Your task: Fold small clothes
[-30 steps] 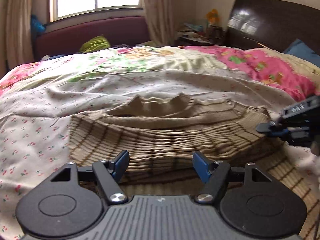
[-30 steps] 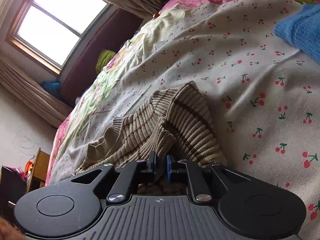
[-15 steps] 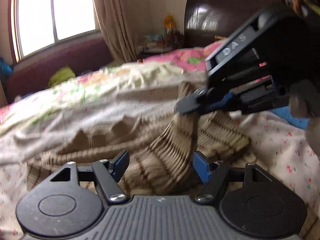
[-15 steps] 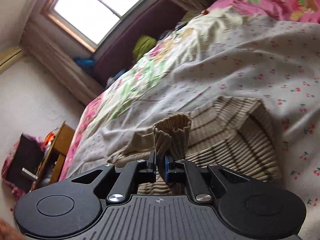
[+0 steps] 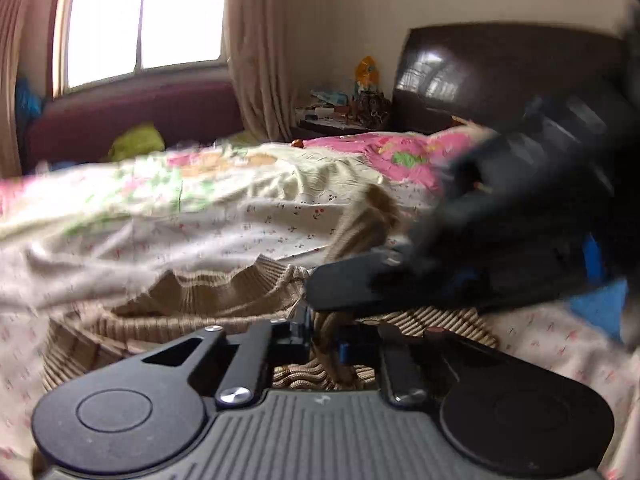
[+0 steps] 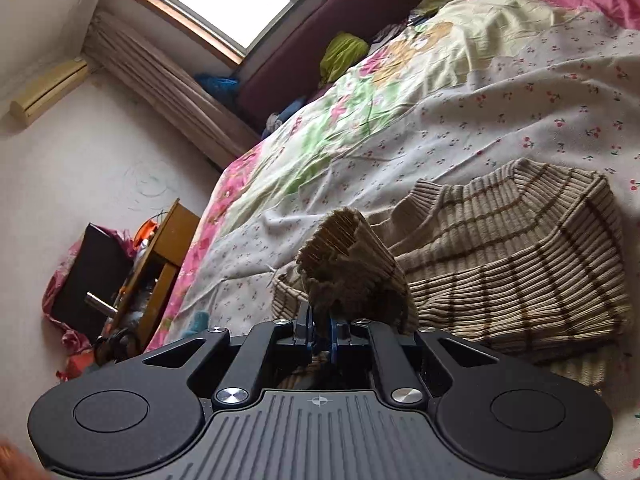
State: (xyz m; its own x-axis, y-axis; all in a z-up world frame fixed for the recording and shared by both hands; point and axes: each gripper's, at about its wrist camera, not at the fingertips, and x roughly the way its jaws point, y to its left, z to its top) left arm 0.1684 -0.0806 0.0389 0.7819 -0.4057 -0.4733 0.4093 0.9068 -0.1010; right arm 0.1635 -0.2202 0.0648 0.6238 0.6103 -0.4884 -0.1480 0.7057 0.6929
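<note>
A small beige sweater with brown stripes (image 6: pixel 516 264) lies on the bed, its body partly folded; it also shows in the left wrist view (image 5: pixel 216 304). My right gripper (image 6: pixel 320 330) is shut on the sweater's ribbed sleeve cuff (image 6: pixel 344 256) and holds it raised above the sweater. In the left wrist view that gripper (image 5: pixel 480 256) is a blurred black shape just ahead and to the right. My left gripper (image 5: pixel 324 338) is shut on a fold of the sweater right below it.
The bed has a cherry-print sheet (image 6: pixel 500 120) and a pink floral quilt (image 5: pixel 384 152). A blue garment (image 5: pixel 600 300) lies to the right. A dark headboard (image 5: pixel 500 76), a cluttered nightstand (image 5: pixel 348 108) and a wooden cabinet (image 6: pixel 160 264) stand around the bed.
My right gripper lifted the sleeve and carried it left across the sweater. My left gripper went from open to shut on the sweater.
</note>
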